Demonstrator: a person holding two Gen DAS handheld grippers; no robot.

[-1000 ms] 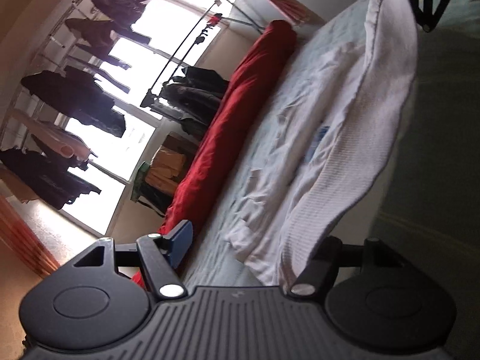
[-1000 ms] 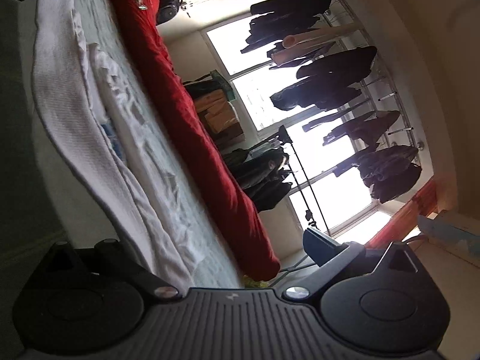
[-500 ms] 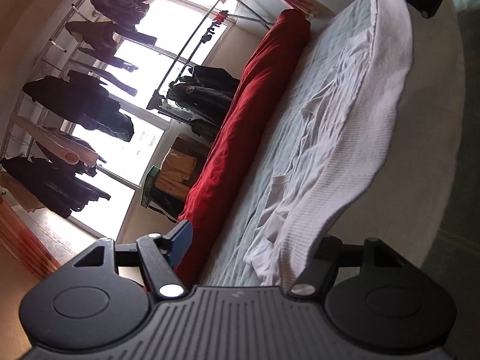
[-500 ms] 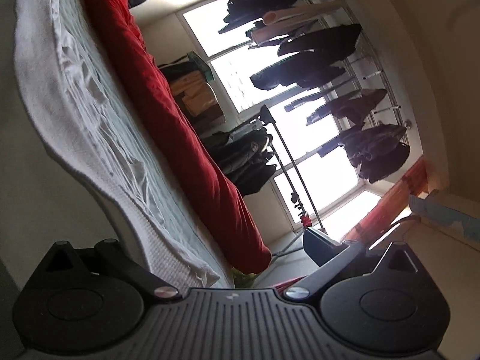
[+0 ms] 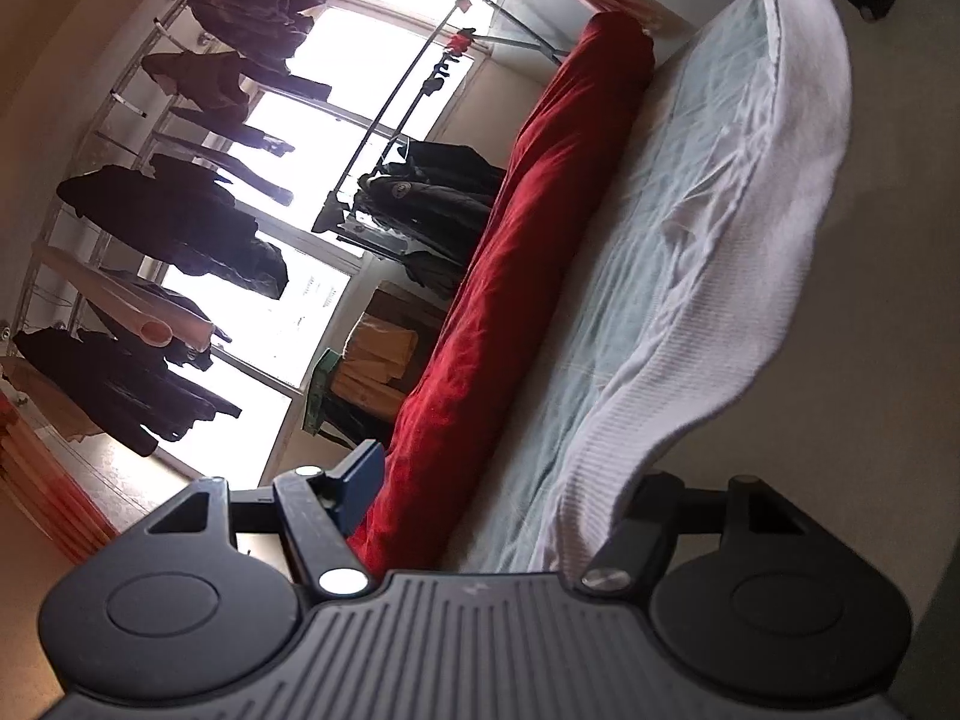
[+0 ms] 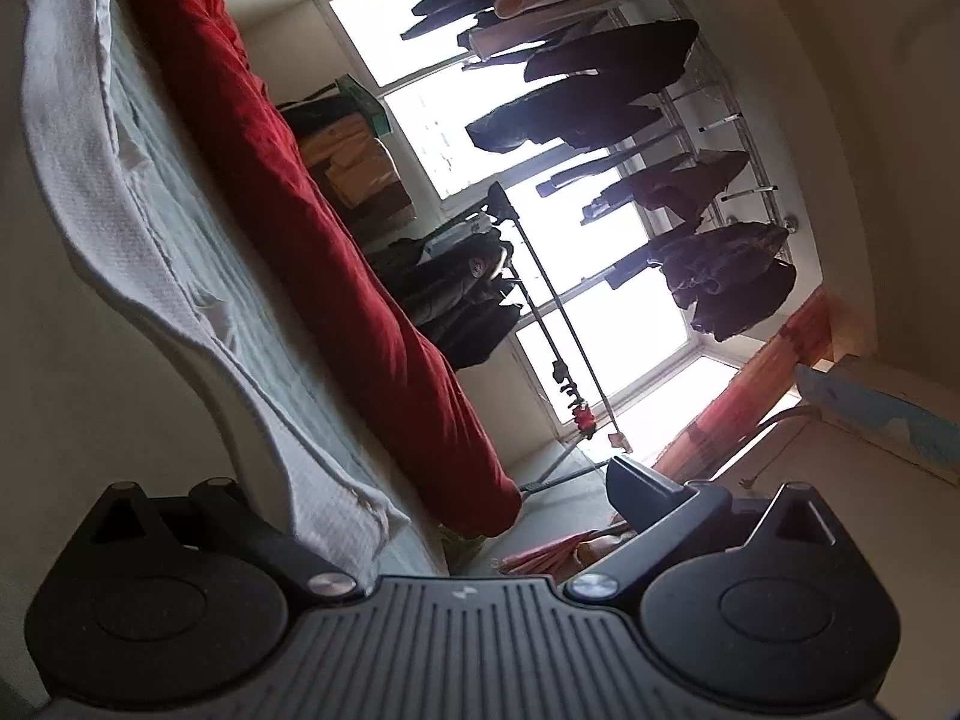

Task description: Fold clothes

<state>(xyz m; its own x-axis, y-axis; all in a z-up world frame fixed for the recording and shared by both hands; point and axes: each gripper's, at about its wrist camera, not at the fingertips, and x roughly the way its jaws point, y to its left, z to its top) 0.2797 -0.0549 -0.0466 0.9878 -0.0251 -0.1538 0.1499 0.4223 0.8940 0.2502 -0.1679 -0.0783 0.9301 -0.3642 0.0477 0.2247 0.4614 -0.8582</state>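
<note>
Pale green bed (image 5: pixel 606 312) ahead; your left hand-held gripper (image 5: pixel 498 498) and right hand-held gripper (image 6: pixel 420 498) each stand spread, white garment (image 5: pixel 774 276) draped over one finger, toward twelve o'clock.

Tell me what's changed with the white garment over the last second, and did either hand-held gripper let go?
The white waffle-knit garment has been drawn out: a second ago its bunched folds lay spread over the pale green bed sheet; now it runs as a taut band between the left hand-held gripper and the right hand-held gripper. No release shows. The red duvet roll has not moved.
</note>
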